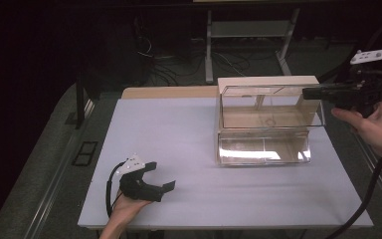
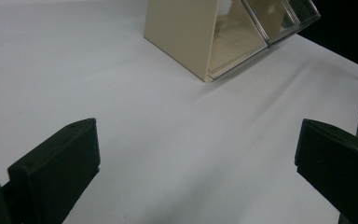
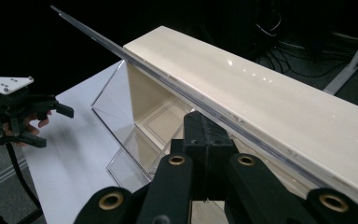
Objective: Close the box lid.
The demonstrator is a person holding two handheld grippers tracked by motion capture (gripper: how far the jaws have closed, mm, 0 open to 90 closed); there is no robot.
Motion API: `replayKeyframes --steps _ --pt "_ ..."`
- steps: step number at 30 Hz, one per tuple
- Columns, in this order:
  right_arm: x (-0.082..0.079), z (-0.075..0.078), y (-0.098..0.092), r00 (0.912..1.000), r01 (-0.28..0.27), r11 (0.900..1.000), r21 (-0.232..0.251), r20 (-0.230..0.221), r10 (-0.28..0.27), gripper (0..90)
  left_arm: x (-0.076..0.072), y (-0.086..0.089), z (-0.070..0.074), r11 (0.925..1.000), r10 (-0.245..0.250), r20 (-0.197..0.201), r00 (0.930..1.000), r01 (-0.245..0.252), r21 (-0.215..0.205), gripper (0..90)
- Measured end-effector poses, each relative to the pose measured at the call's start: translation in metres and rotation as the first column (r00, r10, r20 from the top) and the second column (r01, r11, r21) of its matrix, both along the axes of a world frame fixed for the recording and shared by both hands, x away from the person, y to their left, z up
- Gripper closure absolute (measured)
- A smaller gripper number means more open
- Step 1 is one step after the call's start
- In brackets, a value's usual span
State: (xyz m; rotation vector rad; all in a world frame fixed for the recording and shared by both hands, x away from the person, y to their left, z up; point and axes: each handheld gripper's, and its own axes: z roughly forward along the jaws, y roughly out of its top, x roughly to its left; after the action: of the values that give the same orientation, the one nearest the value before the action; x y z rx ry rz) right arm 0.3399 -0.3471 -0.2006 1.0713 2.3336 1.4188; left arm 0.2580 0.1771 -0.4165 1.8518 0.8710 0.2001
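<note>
Jaws spread wide on the left gripper, which sits low at the near left corner of the white table in the person's left hand, holding nothing, with bare tabletop between its black pads. Over on the right, the right gripper has its jaws pressed together, and from its own view they seem to pinch the clear plastic flap of the display box, right at that flap's edge. That box stands on the far right part of the table: cream-coloured top and side walls, see-through front panels, a lower transparent tray section jutting toward the person. Its long axis runs left to right across the table, and its open glazed face points toward the person's side. Left gripper and box are well apart
</note>
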Motion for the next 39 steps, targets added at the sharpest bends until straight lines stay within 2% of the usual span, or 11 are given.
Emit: replayKeyframes --steps 13,20,39 --pt "-0.015 -0.011 0.001 0.9996 0.020 0.999 0.045 0.017 -0.021 89.4 -0.002 0.000 0.000 0.9999 -0.009 0.000 1.0000 0.009 -0.007 0.0" --pt "-0.021 -0.017 0.002 0.9995 0.029 0.998 0.059 0.009 -0.030 89.4 -0.003 0.000 0.000 0.9999 -0.009 0.008 0.9999 0.009 -0.013 0.0" --pt "-0.037 -0.041 0.006 0.9998 0.019 0.998 0.064 -0.012 -0.018 89.4 -0.005 0.001 0.001 0.9997 -0.008 0.005 1.0000 0.008 -0.021 0.0"
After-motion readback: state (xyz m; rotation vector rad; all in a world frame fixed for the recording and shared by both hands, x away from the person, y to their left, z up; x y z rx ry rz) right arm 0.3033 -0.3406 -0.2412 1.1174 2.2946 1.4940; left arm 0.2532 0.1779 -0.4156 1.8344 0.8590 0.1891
